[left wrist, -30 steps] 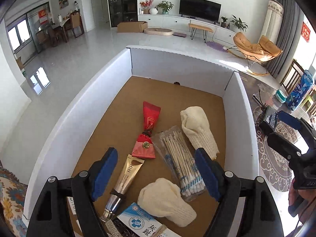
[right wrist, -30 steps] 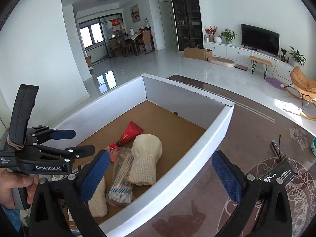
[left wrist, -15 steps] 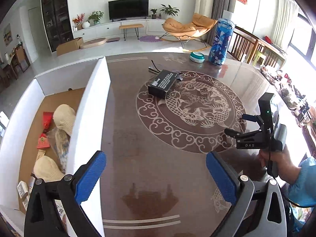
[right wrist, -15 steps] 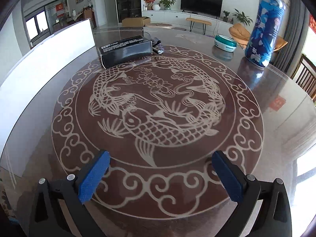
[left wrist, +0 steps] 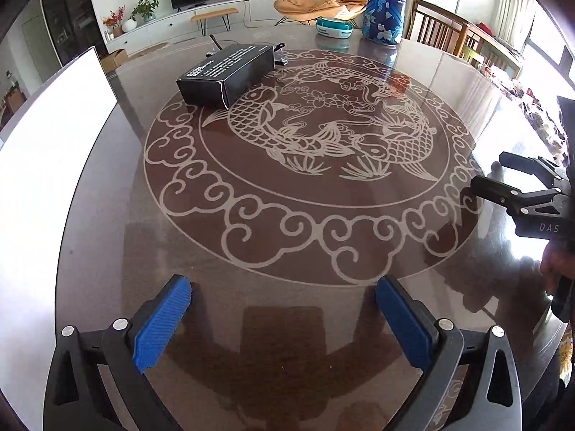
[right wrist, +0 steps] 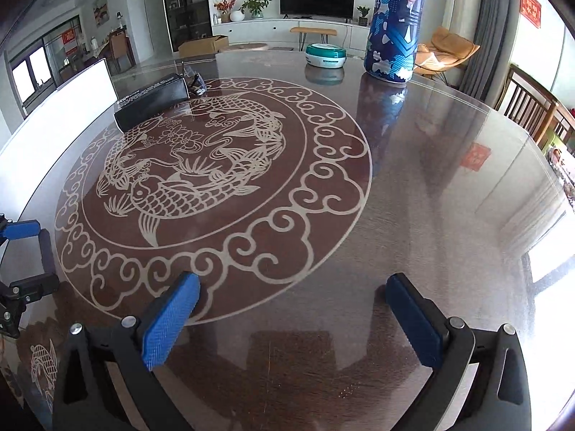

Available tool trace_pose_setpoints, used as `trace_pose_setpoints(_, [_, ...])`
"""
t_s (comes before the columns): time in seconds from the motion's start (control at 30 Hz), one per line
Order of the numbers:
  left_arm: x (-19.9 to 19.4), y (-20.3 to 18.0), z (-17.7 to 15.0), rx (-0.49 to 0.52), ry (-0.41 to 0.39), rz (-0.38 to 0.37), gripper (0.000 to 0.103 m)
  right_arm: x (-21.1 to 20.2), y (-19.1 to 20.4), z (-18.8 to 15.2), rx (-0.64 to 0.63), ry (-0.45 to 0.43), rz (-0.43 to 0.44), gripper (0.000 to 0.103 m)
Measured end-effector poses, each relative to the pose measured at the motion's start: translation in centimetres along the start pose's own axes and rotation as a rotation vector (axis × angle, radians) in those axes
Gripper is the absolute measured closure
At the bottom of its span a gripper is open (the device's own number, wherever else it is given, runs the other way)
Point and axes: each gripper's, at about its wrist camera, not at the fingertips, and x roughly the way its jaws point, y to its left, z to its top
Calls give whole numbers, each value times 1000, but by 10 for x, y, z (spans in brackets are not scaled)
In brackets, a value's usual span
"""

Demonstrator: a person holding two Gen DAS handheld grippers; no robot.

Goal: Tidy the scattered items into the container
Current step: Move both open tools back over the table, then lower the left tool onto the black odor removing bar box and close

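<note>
Your left gripper (left wrist: 284,309) hangs over bare table (left wrist: 294,237) with its blue pads wide apart and nothing between them; its jaws have just been opening. Your right gripper (right wrist: 291,309) is likewise spread and empty, off to the right of the left one.

What seems left to tidy is the black box (left wrist: 230,72), lying on the far side of the fish pattern, well apart from both grippers. The white container (left wrist: 46,165) stands along the left edge. From the left gripper the box sits ahead and slightly left, its long axis running from near-left to far-right. From the right gripper it lies farther off, up and to the left, so your left hand looks nearer and between box and container. Reach forward with that one and close across the box's narrow width, probably.
</note>
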Motion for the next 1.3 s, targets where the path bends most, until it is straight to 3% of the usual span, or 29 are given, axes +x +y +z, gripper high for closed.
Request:
trace_pose_setpoints(0.17, [17, 19, 30, 55, -73, -39, 0, 0, 0, 0, 0, 0, -1, 0])
trace_pose_setpoints(0.4, [42, 50, 77, 24, -77, -16, 0, 1, 1, 0, 0, 0, -1, 0])
trace_pose_setpoints(0.8, [85, 69, 145, 97, -81, -57, 0, 2, 1, -1, 0, 0, -1, 0])
trace_pose_setpoints(1.27, [107, 66, 186, 35, -50, -19, 0, 2, 1, -1, 0, 0, -1, 0])
trace_pose_setpoints(1.3, [106, 67, 185, 26, -56, -14, 4, 2, 1, -1, 0, 0, -1, 0])
